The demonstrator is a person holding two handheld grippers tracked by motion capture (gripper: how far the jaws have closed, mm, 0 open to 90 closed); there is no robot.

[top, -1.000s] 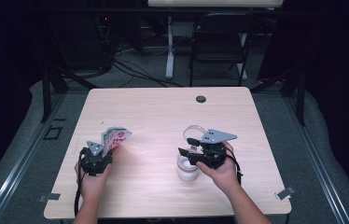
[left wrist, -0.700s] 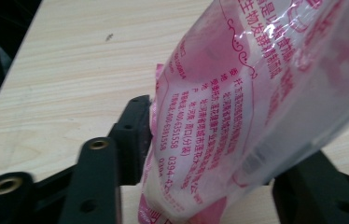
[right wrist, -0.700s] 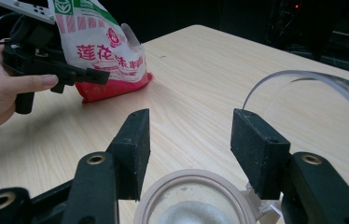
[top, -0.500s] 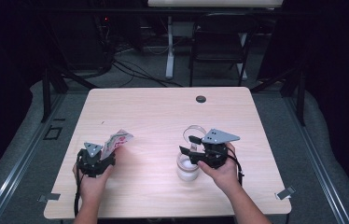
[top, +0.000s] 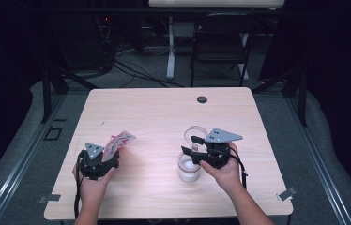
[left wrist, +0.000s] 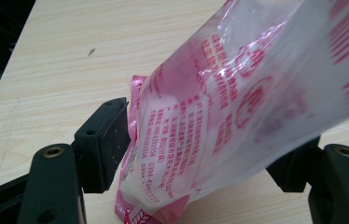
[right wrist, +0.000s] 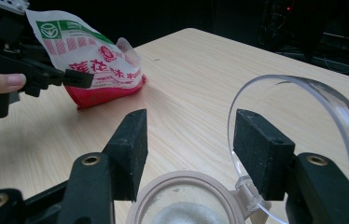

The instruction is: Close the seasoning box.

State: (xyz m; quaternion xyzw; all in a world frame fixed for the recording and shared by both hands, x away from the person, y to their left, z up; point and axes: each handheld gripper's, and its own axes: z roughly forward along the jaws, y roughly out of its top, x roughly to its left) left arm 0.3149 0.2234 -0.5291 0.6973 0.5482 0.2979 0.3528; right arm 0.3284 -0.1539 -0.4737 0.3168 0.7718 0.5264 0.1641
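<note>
A pink-and-white printed plastic bag (top: pixel 121 140) (left wrist: pixel 238 107) (right wrist: pixel 98 65) stands tilted at the table's near left, its red bottom edge touching the wood. My left gripper (top: pixel 112 153) (left wrist: pixel 200 149) (right wrist: pixel 70 77) is shut on the bag's upper part. At the near right stands a clear jar (top: pixel 188 169) (right wrist: pixel 182 200) with white grains inside. Its hinged clear lid (top: pixel 195 132) (right wrist: pixel 303 121) is flipped up. My right gripper (top: pixel 190 145) (right wrist: pixel 191 140) hovers just over the jar's mouth, open, with nothing between its pads.
The light wooden table (top: pixel 164 112) has a small black round disc (top: pixel 202 99) near its far edge. A dark chair (top: pixel 220 42) and cables sit on the floor beyond. Bare wood lies between the bag and the jar.
The left gripper and the bag have drifted very slightly. The right gripper stays over the jar.
</note>
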